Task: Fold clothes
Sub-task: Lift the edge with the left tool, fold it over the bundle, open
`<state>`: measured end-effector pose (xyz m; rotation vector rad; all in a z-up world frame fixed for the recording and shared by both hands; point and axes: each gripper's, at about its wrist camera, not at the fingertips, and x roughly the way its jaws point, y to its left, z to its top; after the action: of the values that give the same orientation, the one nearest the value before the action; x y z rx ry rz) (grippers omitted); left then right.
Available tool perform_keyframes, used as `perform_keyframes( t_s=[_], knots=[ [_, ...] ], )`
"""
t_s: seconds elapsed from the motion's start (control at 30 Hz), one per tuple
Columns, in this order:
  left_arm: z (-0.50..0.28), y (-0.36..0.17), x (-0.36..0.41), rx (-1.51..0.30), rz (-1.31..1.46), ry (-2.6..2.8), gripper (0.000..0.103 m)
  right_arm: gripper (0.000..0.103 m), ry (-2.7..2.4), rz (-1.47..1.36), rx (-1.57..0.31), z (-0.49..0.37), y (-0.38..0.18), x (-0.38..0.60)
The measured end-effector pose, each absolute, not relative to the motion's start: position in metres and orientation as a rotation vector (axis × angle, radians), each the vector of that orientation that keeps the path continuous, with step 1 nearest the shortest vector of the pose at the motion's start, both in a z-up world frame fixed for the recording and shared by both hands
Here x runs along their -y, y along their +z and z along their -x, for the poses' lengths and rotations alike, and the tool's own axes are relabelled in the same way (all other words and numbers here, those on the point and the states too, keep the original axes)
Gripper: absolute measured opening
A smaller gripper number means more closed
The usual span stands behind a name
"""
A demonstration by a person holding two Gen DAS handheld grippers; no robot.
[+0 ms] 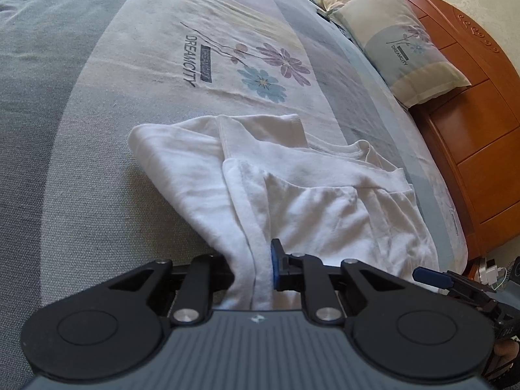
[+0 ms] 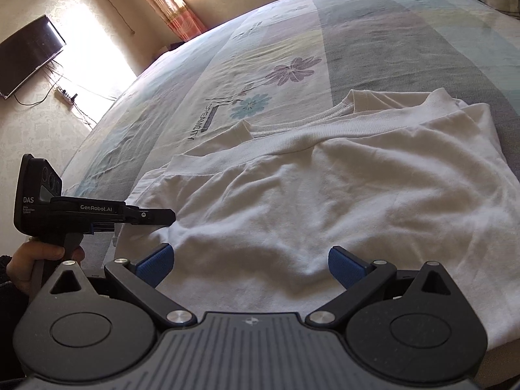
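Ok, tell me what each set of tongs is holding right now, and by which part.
The left tongs pinch the white shirt at a bunched edge of the fabric. The right tongs are open over the shirt, holding nothing.

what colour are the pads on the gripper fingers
Blue pads on black fingers, clearest in the right wrist view.

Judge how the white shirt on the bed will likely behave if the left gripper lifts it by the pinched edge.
Probably floppy: the white shirt already sags from the left gripper, shut on its hem. Likely light, since the thin knit lies in soft wrinkles on the bedspread. Its loose folds may slide apart; the right gripper is open, holding nothing.
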<state>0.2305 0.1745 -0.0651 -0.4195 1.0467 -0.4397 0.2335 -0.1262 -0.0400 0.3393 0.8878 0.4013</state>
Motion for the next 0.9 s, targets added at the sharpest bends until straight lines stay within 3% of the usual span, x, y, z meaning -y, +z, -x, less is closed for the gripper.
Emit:
perform_keyframes(
  t_s=[0.53,0.9],
  knots=[
    [-0.214,0.031,-0.09,-0.954,0.297,-0.546,0.015,0.103,0.436,-0.247,-0.693,-0.176,-0.01,0.17],
    [-0.226,0.053,-0.013,-0.987,0.37,-0.615,0.015,0.103,0.395,-0.321,-0.628,-0.141,-0.01,0.221]
  ],
)
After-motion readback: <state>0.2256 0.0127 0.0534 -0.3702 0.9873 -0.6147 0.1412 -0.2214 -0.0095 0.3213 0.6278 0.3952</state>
